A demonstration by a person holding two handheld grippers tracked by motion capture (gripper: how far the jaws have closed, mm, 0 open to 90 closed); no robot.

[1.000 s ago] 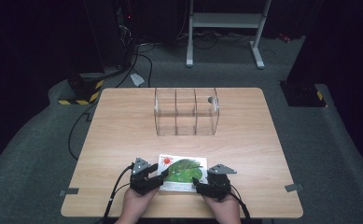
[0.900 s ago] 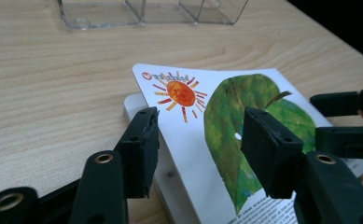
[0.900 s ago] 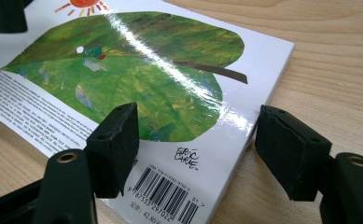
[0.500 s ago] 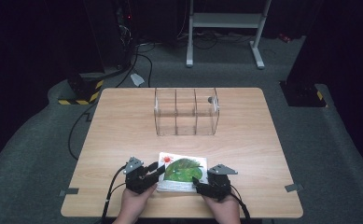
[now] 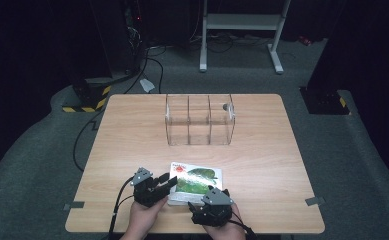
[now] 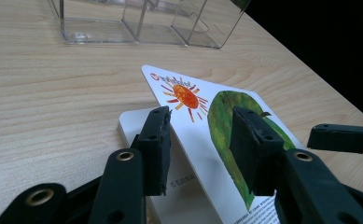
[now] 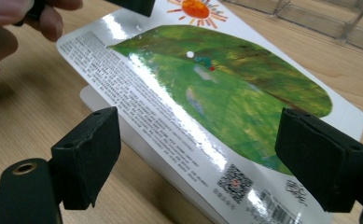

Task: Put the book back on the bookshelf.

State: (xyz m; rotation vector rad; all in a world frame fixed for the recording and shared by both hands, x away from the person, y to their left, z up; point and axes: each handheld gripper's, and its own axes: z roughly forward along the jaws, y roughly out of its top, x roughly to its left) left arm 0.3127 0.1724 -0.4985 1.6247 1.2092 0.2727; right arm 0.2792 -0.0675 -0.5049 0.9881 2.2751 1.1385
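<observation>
High view: a picture book (image 5: 196, 183) with a green leaf and an orange sun on its cover is seen lying near the front edge of the wooden bench (image 5: 132, 135), between the two hands of the person. The left gripper (image 5: 168, 183) is placed at the left edge of the book, and the right gripper (image 5: 194, 206) is kept at its near edge. In the left gripper view, the cover is seen lifted away from the white pages below, and the fingers (image 6: 157, 142) are set around the raised cover edge, one under it and one above it; their gap has just been widened a little, and it cannot be told whether the pads press on the cover. In the right gripper view, the fingers (image 7: 88, 149) are spread wide on both sides of the book's near part, without touching it; they have just been opened further. A clear plastic organizer (image 5: 200, 120) with three compartments is placed farther back on the bench, well apart from the book.
</observation>
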